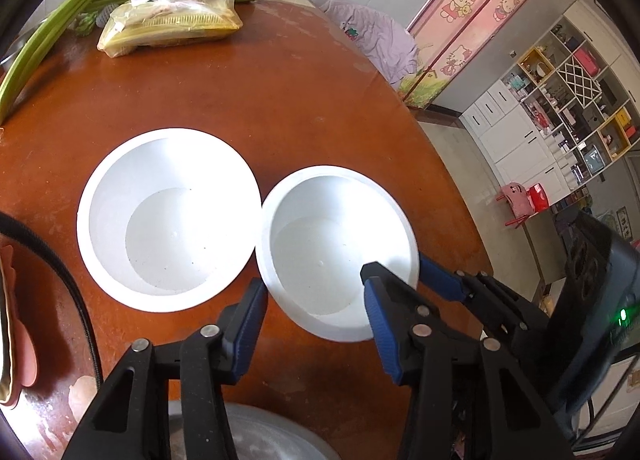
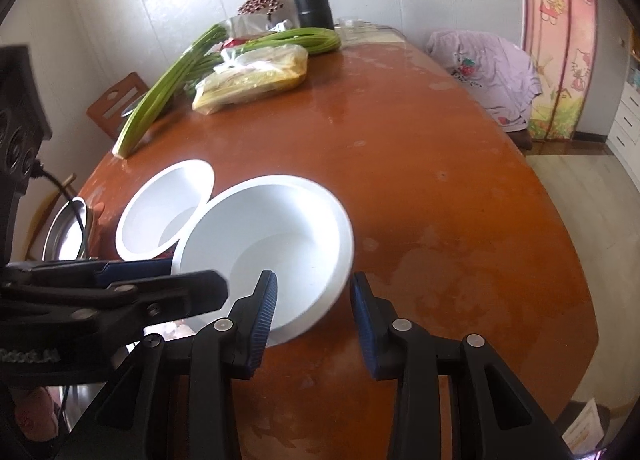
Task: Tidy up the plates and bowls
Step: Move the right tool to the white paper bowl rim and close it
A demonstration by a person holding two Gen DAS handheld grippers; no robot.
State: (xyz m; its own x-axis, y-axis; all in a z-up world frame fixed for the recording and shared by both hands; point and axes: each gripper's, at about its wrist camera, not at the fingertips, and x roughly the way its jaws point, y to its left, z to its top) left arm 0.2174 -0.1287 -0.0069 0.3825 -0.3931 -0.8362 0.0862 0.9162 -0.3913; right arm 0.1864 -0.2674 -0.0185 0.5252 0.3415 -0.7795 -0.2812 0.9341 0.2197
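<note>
Evidently early: 2 white bowls sit rim to rim on the table (image 2: 440, 220), unstacked. Left gripper (image 1: 316, 300) and right gripper (image 2: 314, 300), jaws spread, each straddle the nearer bowl (image 2: 272, 244) rim, unpinched. Farther bowl (image 1: 168, 216) untouched.

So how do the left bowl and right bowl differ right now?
The left claw and right claw straddle the right bowl's rim; the left bowl has neither. The right bowl lies right before the claws; the left bowl sits off to the side. Both are white, empty and upright.
</note>
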